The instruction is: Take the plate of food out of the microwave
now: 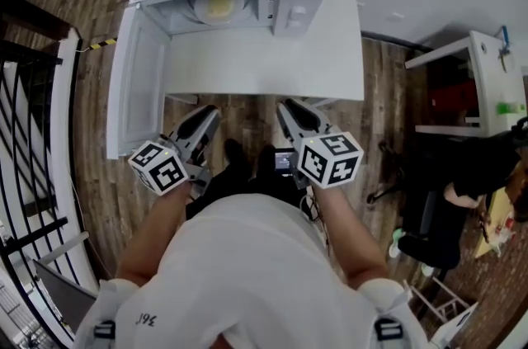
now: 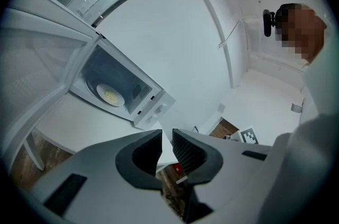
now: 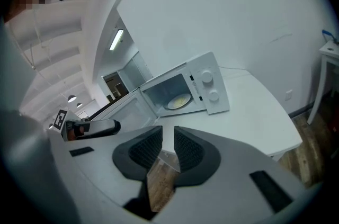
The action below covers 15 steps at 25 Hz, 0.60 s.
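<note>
A white microwave (image 1: 289, 9) stands on a white table (image 1: 264, 71) with its door (image 1: 136, 83) swung wide open to the left. Inside it lies a white plate with yellow food (image 1: 216, 7), also seen in the left gripper view as the plate (image 2: 110, 95) and in the right gripper view as the plate (image 3: 179, 102). My left gripper (image 1: 210, 115) and right gripper (image 1: 289, 106) hang side by side short of the table's near edge, well apart from the microwave. In the gripper views, the left gripper (image 2: 167, 138) and right gripper (image 3: 168, 135) each show a narrow gap with nothing between the jaws.
The floor is wooden planks. A black railing (image 1: 25, 133) runs along the left. A white shelf unit (image 1: 483, 83) stands at the right, with dark furniture (image 1: 462, 182) below it. The open door juts toward me past the table's left edge.
</note>
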Each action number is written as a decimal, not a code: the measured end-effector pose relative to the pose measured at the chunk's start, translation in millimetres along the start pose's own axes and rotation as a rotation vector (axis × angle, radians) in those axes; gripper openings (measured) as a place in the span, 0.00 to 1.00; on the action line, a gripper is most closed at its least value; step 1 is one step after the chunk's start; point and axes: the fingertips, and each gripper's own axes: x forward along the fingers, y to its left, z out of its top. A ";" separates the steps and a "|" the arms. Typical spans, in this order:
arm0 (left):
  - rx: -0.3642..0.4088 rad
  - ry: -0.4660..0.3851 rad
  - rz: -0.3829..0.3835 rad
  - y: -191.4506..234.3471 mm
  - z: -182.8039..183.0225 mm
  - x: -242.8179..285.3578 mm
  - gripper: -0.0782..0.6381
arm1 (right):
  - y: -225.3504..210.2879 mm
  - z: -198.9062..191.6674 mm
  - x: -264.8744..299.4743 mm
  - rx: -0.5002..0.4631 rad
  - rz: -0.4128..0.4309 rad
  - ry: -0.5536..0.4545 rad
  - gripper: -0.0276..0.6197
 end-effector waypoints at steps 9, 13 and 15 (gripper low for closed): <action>-0.002 0.017 -0.038 37.8 17.5 6.7 0.24 | 8.6 12.6 36.5 -0.005 -0.064 -0.029 0.15; -0.022 0.023 -0.024 42.9 17.4 10.0 0.24 | 3.4 12.8 43.5 -0.001 -0.072 -0.010 0.15; -0.027 0.017 -0.009 46.9 19.8 13.0 0.24 | 1.9 17.6 49.0 -0.008 -0.066 -0.004 0.15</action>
